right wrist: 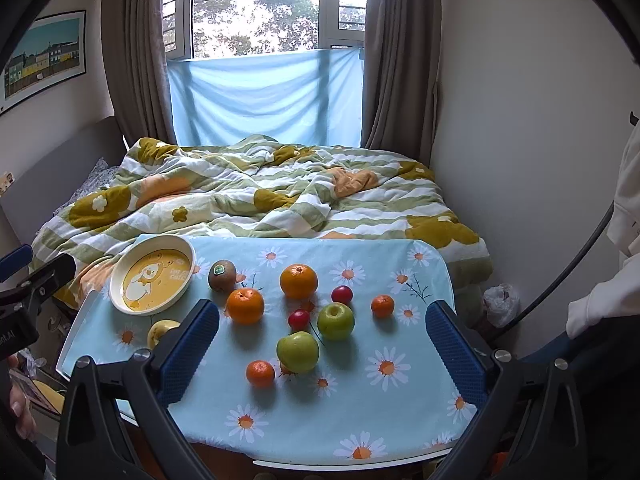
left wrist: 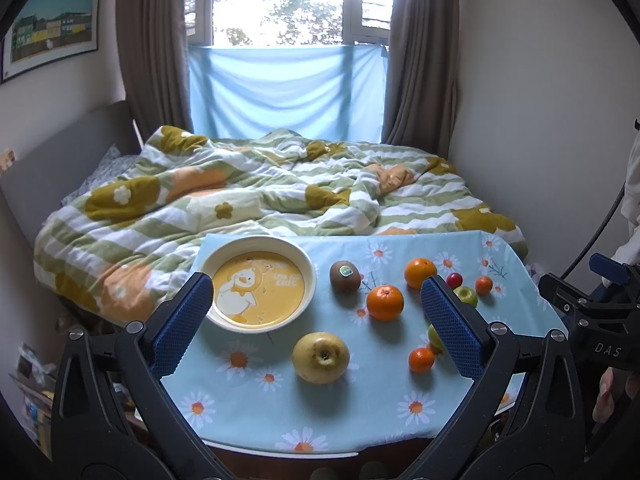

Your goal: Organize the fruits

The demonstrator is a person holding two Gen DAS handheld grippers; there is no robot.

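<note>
- Nearest to us, our left hand-held gripper [left wrist: 316,320] and right hand-held gripper [right wrist: 322,338] hang above the front of the surface [right wrist: 400,432], both spread wide and grasping nothing.
- Just ahead lie a small tangerine [right wrist: 260,373] and a green apple [right wrist: 297,351], with the yellow pear [left wrist: 320,357] off to the left.
- Further on sit a second green apple [right wrist: 335,321], two red plums [right wrist: 299,319], another tangerine [right wrist: 382,305] and two oranges [right wrist: 245,305].
- At the far side rest the kiwi [right wrist: 222,275] and the duck plate [right wrist: 120,280], which holds no fruit.
- We judge the organizing has not begun: every fruit is left to gather.
</note>
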